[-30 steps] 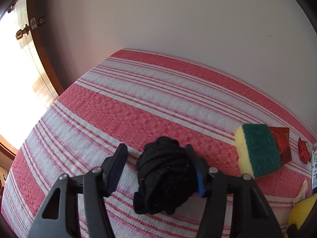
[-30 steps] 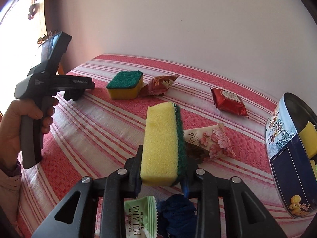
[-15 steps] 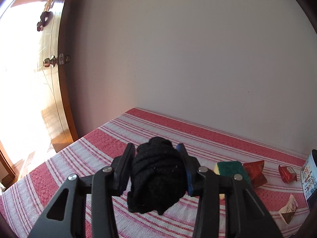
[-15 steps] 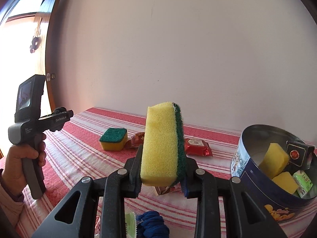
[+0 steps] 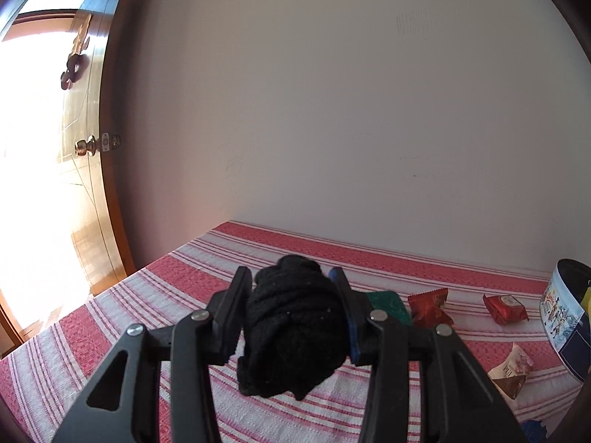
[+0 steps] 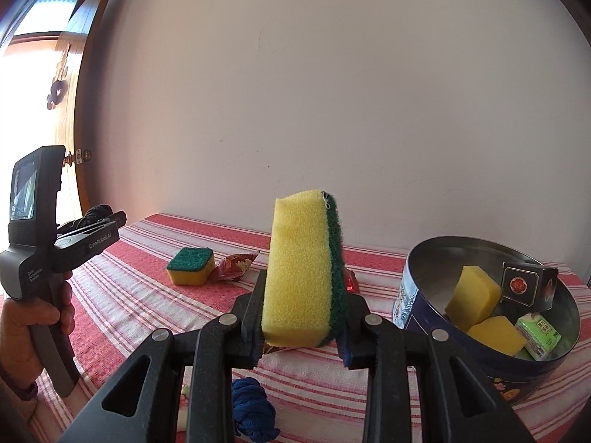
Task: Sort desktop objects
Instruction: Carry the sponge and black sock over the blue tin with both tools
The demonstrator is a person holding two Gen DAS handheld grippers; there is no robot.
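Note:
My left gripper (image 5: 291, 282) is shut on a rolled black sock (image 5: 293, 328) and holds it above the red-and-white striped tablecloth (image 5: 155, 295). In the right wrist view that gripper (image 6: 107, 217) shows at the far left, in a person's hand (image 6: 29, 317). My right gripper (image 6: 304, 288) is shut on a yellow sponge with a green scrub side (image 6: 304, 273), standing on end and lifted off the cloth. The round blue tin (image 6: 421, 258) sits to the right with two yellow sponges (image 6: 474, 293), a dark box and a green packet inside.
Lying on the cloth are another green-topped sponge (image 6: 190, 265), red snack packets (image 5: 430, 308) (image 5: 504, 308), a beige packet (image 5: 511, 369) and a blue sock roll (image 6: 253, 406). A bare wall stands behind the table; a wooden door (image 5: 85, 184) is at the left.
Both grippers have risen and tilted upward with their loads. The left jaws closed in on the black sock and lifted it off the cloth. The tin has come into the right view.

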